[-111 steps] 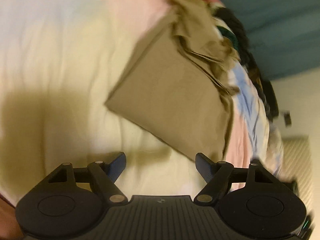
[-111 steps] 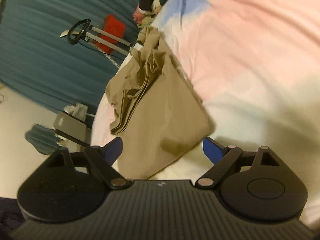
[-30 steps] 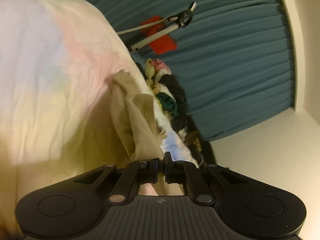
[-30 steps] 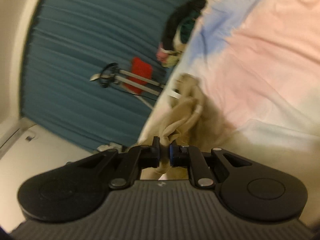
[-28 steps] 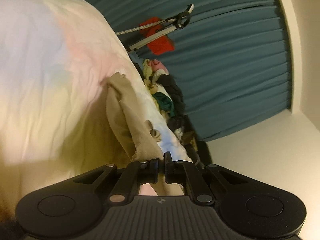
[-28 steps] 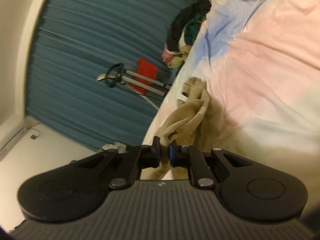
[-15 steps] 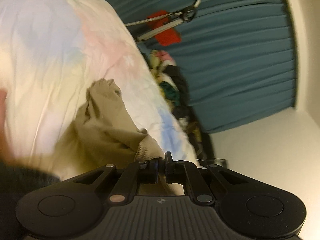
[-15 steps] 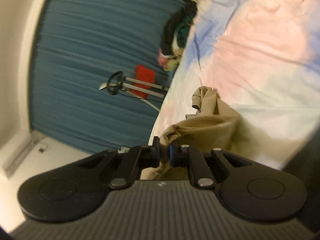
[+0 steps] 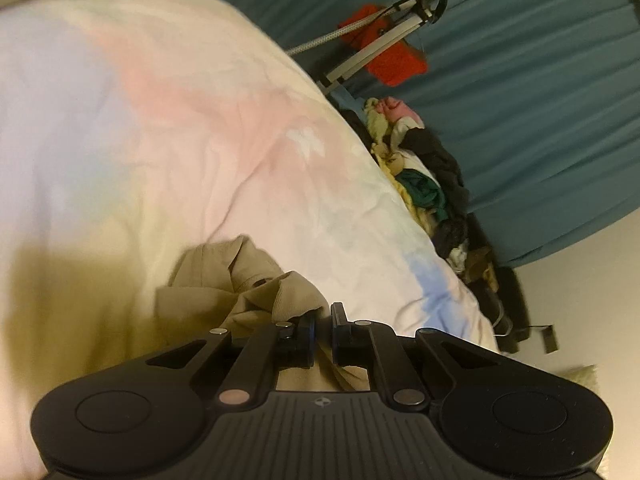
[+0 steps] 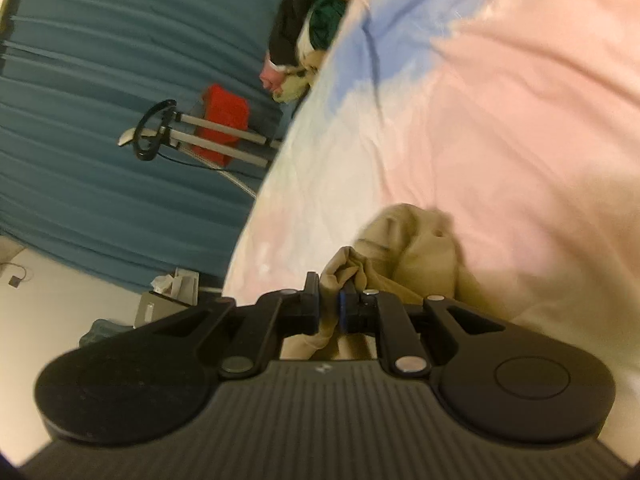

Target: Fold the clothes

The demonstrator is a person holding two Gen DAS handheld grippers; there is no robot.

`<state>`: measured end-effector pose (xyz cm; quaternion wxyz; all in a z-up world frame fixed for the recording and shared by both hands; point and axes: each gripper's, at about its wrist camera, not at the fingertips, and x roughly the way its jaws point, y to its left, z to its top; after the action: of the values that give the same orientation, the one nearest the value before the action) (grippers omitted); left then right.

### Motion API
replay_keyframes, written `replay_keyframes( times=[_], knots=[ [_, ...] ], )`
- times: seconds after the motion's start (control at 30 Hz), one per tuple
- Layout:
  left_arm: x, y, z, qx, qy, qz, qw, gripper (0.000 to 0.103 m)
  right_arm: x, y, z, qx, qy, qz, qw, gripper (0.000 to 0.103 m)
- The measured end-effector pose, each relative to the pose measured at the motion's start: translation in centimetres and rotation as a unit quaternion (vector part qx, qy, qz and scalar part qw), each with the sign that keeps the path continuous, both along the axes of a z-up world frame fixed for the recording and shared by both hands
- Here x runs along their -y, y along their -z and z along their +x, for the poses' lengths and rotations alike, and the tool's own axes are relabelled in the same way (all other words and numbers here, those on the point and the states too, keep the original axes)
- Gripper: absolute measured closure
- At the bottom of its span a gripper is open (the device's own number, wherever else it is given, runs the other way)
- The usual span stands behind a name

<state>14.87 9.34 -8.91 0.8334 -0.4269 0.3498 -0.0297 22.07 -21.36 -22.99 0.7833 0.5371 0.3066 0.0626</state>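
Both grippers pinch the same tan garment [image 9: 224, 280]: the left gripper [image 9: 322, 322] has its jaws nearly together on a ribbed edge, and the right gripper [image 10: 329, 298] clamps a bunched fold (cloth fills the narrow gap). Most of the garment lies crumpled on the pastel bedsheet [image 9: 180, 128], just ahead of the fingers. A heap of mixed clothes [image 9: 424, 184] sits along the bed's far edge, before a teal curtain [image 10: 100, 120].

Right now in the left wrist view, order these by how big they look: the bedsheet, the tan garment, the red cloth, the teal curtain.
1. bedsheet
2. teal curtain
3. tan garment, though nearness to the camera enlarges it
4. red cloth, small and far off
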Motion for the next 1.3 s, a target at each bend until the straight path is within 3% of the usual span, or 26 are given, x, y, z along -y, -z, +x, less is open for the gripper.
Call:
replay_keyframes(
  times=[0.13, 0.37, 0.4, 0.43, 0.47, 0.5, 0.53, 0.57, 0.63, 0.73, 0.8, 0.87, 0.97, 1.03, 1.2, 1.3],
  knots=[
    [-0.3, 1.0, 1.8, -0.001, 0.003, -0.019, 0.9998, 0.095, 0.6, 1.9, 1.0, -0.012, 0.002, 0.033, 0.999, 0.089],
    [1.3, 0.4, 2.6, 0.028, 0.037, 0.075, 0.9961, 0.092, -0.1, 0.8, 2.2, -0.005, -0.028, -0.008, 1.0, 0.085],
    [1.5, -0.1, 2.3, 0.033, 0.044, 0.083, 0.9951, 0.087, -0.2, 0.3, 2.0, 0.0, -0.036, -0.017, 0.999, 0.072],
    [1.7, -0.6, 1.9, 0.042, 0.053, 0.088, 0.9938, 0.071, -0.3, -0.2, 1.8, 0.006, -0.044, -0.024, 0.999, 0.05],
    [2.0, -1.1, 1.5, 0.052, 0.062, 0.093, 0.9924, 0.048, -0.4, -0.9, 1.4, 0.018, -0.051, -0.029, 0.998, 0.036],
    [2.3, -1.8, 0.8, 0.066, 0.071, 0.103, 0.99, 0.037, -0.6, -1.7, 0.8, 0.032, -0.06, -0.033, 0.997, 0.014],
    [2.6, -2.5, 0.0, 0.081, 0.079, 0.113, 0.987, 0.021, -0.8, -2.6, 0.1, 0.044, -0.072, -0.042, 0.996, 0.015],
    [3.0, -3.2, -0.8, 0.097, 0.088, 0.124, 0.9837, 0.013, -1.0, -3.5, -0.5, 0.054, -0.085, -0.054, 0.993, 0.015],
    [3.6, -4.6, -3.0, 0.138, 0.119, 0.138, 0.9735, 0.006, -1.5, -5.1, -2.1, 0.069, -0.114, -0.101, 0.986, 0.014],
    [4.6, -5.4, -5.1, 0.161, 0.153, 0.179, 0.9585, 0.005, -2.9, -6.9, -5.0, 0.112, -0.14, -0.204, 0.962, 0.014],
    [5.3, -5.2, -5.2, 0.155, 0.155, 0.213, 0.9522, 0.005, -3.7, -7.3, -6.0, 0.131, -0.136, -0.256, 0.948, 0.014],
    [5.9, -4.7, -4.9, 0.144, 0.154, 0.239, 0.9477, 0.005, -4.3, -7.0, -5.7, 0.137, -0.143, -0.273, 0.941, 0.03],
    [6.3, -3.3, -3.4, 0.122, 0.148, 0.272, 0.943, 0.005, -5.5, -5.7, -3.8, 0.126, -0.161, -0.303, 0.931, 0.039],
    [6.3, -2.3, -2.1, 0.106, 0.142, 0.293, 0.9396, 0.005, -6.8, -4.8, -2.4, 0.118, -0.17, -0.337, 0.918, 0.055],
    [6.9, 0.4, 1.1, 0.073, 0.138, 0.332, 0.9302, 0.006, -9.0, -3.1, 0.6, 0.126, -0.169, -0.38, 0.901, 0.056],
    [7.4, 1.6, 1.8, 0.057, 0.14, 0.35, 0.9243, 0.006, -8.7, -2.3, 0.5, 0.12, -0.164, -0.377, 0.904, 0.059]
  ],
)
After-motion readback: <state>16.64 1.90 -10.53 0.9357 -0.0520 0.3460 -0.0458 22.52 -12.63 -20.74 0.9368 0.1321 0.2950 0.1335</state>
